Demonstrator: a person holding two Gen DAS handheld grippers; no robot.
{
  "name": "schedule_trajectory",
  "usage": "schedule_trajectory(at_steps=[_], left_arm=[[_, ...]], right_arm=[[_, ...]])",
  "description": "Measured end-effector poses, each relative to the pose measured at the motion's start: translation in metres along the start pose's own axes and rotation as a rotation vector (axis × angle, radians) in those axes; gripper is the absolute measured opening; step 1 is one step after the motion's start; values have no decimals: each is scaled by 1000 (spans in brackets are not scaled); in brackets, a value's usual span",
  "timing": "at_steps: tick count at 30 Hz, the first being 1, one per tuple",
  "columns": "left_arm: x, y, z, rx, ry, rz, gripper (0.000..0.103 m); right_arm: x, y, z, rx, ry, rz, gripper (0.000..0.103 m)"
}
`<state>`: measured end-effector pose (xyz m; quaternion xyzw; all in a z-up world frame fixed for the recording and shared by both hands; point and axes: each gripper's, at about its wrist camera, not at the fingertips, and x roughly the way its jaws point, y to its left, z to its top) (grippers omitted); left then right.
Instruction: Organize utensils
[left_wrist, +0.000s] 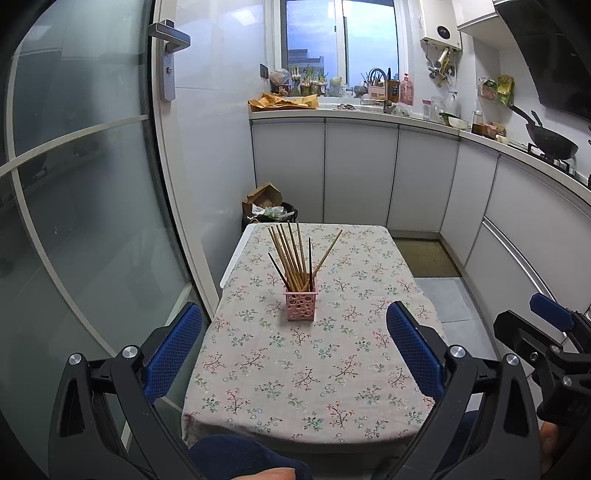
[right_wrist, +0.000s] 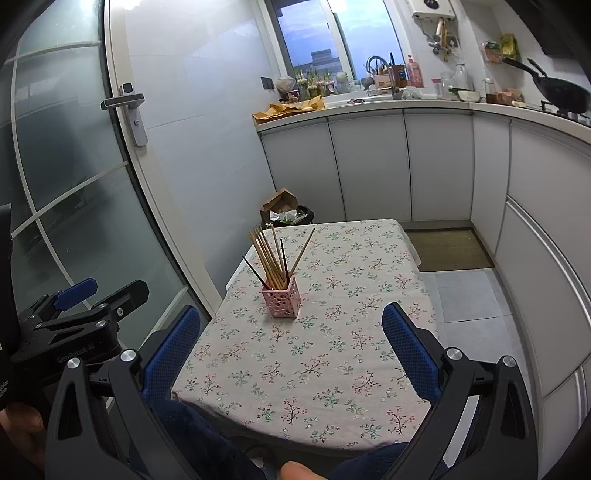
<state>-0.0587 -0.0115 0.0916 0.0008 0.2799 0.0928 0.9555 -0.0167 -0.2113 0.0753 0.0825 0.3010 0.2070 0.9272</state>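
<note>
A pink perforated holder stands upright near the middle of a table with a floral cloth. Several wooden and dark chopsticks stand in it, fanned out. The holder and chopsticks also show in the right wrist view. My left gripper is open and empty, held back over the table's near end. My right gripper is open and empty, beside the left one. The right gripper shows at the right edge of the left wrist view; the left gripper shows at the left of the right wrist view.
A glass door stands close on the left. White kitchen cabinets run along the back and right. A bin with a paper bag sits beyond the table's far end. A wok sits on the stove. A mat lies on the floor.
</note>
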Motion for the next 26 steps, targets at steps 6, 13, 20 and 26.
schedule_trajectory(at_steps=[6,13,20,26], left_arm=[[2,-7,-1,17,0,-8,96],[4,-4,-2,21,-2,-21,96],[5,3,0,13,1,-17,96],[8,4,1,18,8,-28,96]], right_arm=[[0,-2,0,5,-1,-4,96],[1,-3,-1,5,1,0,96],[2,-2,-2,3,1,2,96],[3,-2,-2,5,2,2,96]])
